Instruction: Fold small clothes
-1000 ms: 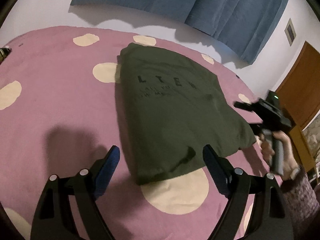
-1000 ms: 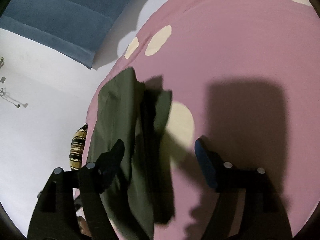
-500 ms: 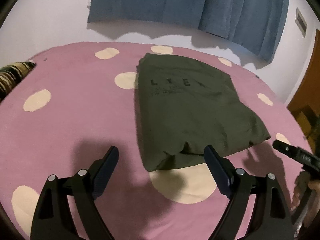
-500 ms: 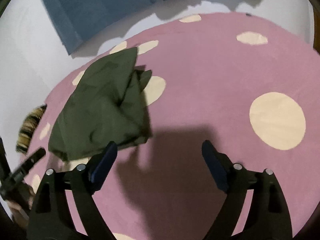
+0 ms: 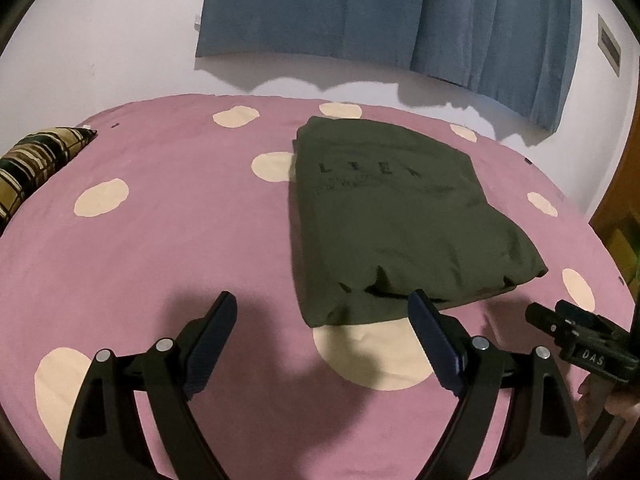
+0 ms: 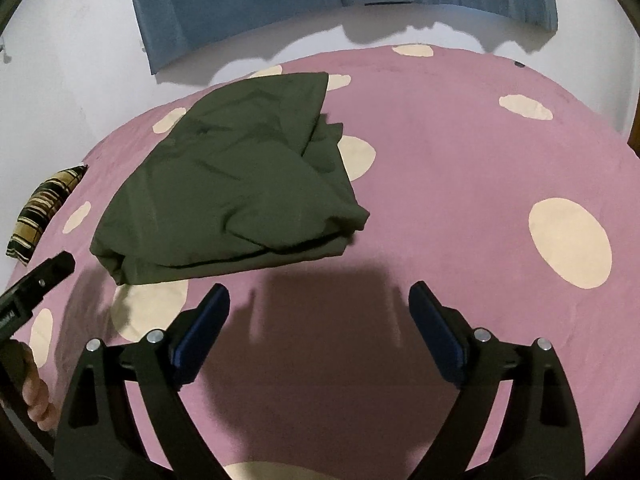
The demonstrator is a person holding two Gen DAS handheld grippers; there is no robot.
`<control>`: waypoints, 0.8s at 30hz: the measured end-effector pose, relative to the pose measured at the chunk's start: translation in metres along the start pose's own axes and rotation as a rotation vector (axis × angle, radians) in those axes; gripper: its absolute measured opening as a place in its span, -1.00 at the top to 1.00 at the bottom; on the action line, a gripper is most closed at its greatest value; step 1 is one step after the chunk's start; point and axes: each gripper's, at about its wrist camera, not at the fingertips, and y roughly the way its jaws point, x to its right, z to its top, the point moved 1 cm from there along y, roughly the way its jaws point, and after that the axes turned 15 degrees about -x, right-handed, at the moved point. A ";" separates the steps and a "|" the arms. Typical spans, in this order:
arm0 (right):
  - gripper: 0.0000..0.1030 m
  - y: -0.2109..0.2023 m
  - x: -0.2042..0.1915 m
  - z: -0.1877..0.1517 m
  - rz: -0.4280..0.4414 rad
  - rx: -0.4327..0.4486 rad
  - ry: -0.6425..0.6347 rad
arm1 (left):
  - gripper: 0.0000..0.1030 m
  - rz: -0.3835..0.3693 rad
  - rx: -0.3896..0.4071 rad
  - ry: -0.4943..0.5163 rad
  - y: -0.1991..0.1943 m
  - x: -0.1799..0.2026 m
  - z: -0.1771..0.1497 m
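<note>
Green shirt (image 5: 396, 216) lies folded into a compact rectangle on the bed (image 5: 160, 240), on the pink spotted cover, its printed side up and its layered open edges turned toward the near side. It sits flat and squared, apparently because the folding is done or nearly so; the lower corner, seen from the right wrist, is a little rumpled where the layers meet.

Left hand-held gripper (image 5: 326, 316) hovers above the cover just short of the shirt's near edge, its jaws spread wide and holding nothing. Right hand-held gripper (image 6: 318, 306) hangs likewise over bare cover beside the shirt's right side, jaws wide apart and empty. Both are tilted down toward the bed, clear of the cloth. A striped pillow (image 5: 36, 164) rests at the bed's far left edge, well apart from the shirt.
</note>
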 end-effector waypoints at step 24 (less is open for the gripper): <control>-0.77 -0.001 -0.013 -0.006 -0.002 0.006 -0.035 | -0.67 0.005 -0.033 -0.003 0.005 0.011 -0.007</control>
